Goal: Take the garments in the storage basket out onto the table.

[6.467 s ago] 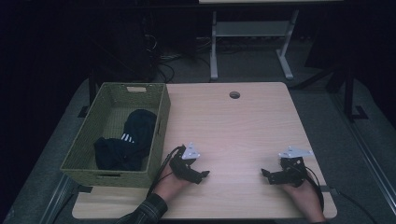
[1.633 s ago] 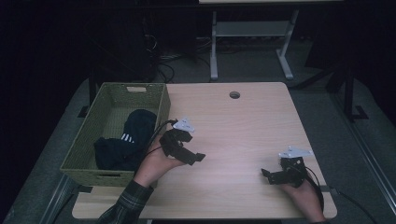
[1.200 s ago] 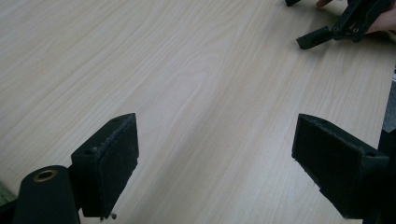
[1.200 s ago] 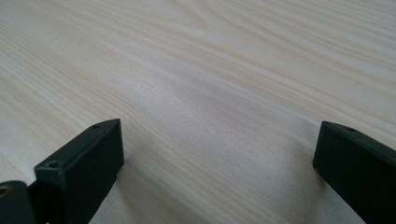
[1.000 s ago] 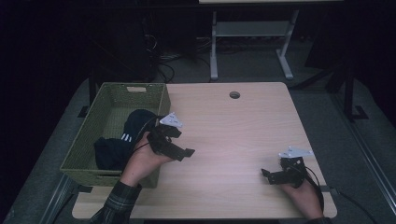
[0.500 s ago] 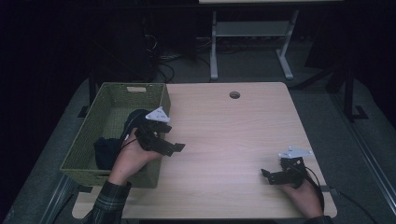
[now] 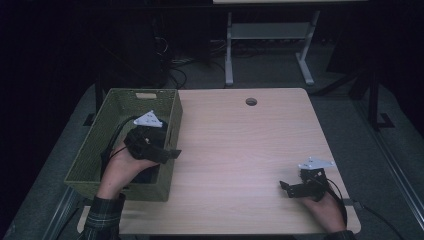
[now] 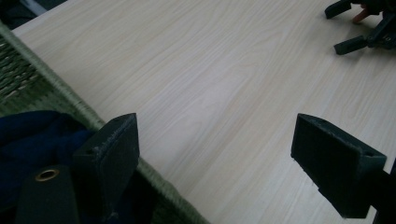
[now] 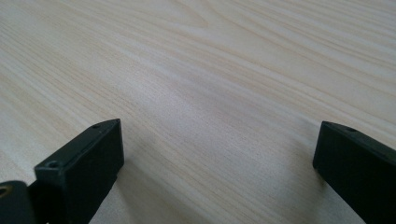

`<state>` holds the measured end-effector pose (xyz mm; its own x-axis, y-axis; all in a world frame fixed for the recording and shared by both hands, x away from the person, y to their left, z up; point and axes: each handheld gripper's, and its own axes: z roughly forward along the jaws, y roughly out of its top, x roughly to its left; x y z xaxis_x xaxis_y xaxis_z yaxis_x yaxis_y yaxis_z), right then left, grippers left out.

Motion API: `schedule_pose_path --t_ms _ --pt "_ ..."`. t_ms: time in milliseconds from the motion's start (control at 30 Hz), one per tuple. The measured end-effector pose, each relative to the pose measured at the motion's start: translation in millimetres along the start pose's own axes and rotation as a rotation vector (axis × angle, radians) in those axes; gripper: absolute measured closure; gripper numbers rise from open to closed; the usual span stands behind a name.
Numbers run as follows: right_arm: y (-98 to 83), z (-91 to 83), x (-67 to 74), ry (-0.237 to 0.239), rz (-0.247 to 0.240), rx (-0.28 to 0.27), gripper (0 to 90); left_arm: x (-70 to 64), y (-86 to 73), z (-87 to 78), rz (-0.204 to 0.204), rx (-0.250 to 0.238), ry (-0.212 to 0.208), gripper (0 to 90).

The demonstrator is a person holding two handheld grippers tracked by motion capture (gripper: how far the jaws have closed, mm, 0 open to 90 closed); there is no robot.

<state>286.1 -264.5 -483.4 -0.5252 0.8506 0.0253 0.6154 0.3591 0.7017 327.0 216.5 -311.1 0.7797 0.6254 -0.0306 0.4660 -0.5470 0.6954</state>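
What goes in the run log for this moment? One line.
left gripper: open, over green woven basket rim | dark blue cloth: in basket | right gripper: open, on table

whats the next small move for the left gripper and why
Probably tip the left gripper down and left into the basket. Its jaws stand open and straddle the basket's right rim, with the dark clothes just inside, not yet between them. The right gripper rests open on the table.
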Motion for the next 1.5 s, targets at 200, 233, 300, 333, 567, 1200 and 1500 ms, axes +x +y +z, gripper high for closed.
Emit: schedule_pose_path --t_ms 200,233,300,333,567,1200,1500 --pt "0.0 0.0 0.1 0.0 0.002 0.0 1.5 5.7 -5.5 -5.6 -0.011 0.014 0.041 15.0" --pt "0.0 0.0 0.1 0.0 0.002 0.0 1.5 7.1 -6.8 -7.1 -0.012 0.019 0.048 15.0" --pt "0.0 0.0 0.1 0.0 0.002 0.0 1.5 7.4 -7.3 -7.4 -0.014 0.021 0.051 15.0" --pt "0.0 0.0 0.1 0.0 0.001 0.0 1.5 7.9 -7.7 -7.6 -0.013 0.022 0.055 15.0" --pt "0.1 0.0 0.2 0.0 0.002 0.0 1.5 12.3 -11.1 -12.6 -0.023 0.026 0.058 15.0" --pt "0.0 0.0 0.1 0.0 0.002 0.0 1.5 37.4 -31.1 -27.4 -0.078 0.064 0.142 15.0" --pt "0.0 0.0 0.1 0.0 0.002 0.0 1.5 48.1 -40.2 -21.7 -0.103 0.115 0.165 14.9"
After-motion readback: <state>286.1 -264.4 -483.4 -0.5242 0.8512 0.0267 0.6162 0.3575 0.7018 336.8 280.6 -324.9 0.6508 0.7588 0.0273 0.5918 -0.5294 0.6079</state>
